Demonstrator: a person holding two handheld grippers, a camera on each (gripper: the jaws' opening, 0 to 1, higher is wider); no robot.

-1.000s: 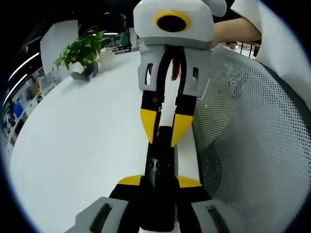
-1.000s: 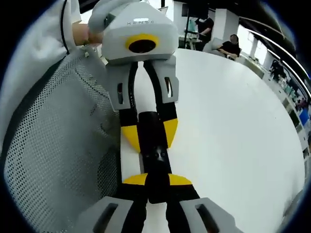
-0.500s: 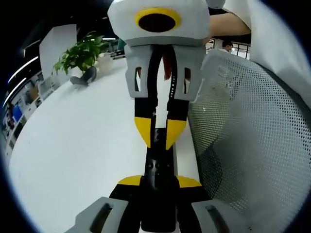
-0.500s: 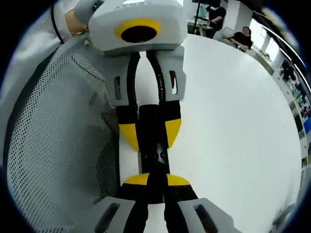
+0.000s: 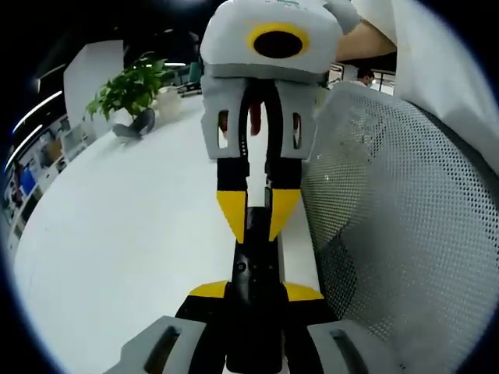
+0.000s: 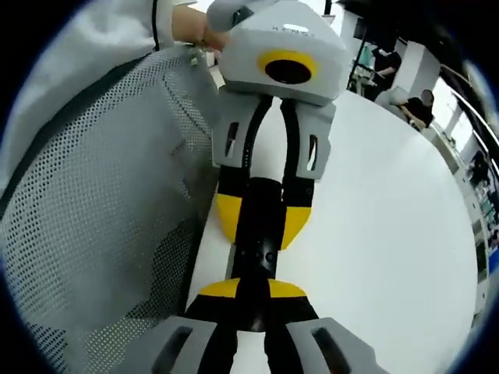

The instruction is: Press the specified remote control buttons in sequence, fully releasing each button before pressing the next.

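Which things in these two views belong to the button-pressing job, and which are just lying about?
Part of the job: remote control; left gripper, clamped on it; right gripper, at its other end.

Just lying about: potted plant; mesh chair back; white table, which merely carries the work; seated people far behind.

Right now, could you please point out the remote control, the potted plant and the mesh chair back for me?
remote control (image 5: 255, 273): left gripper view, on its black upper face.
potted plant (image 5: 129, 84): left gripper view, on its green leaves.
mesh chair back (image 6: 101, 195): right gripper view, on the grey perforated mesh.
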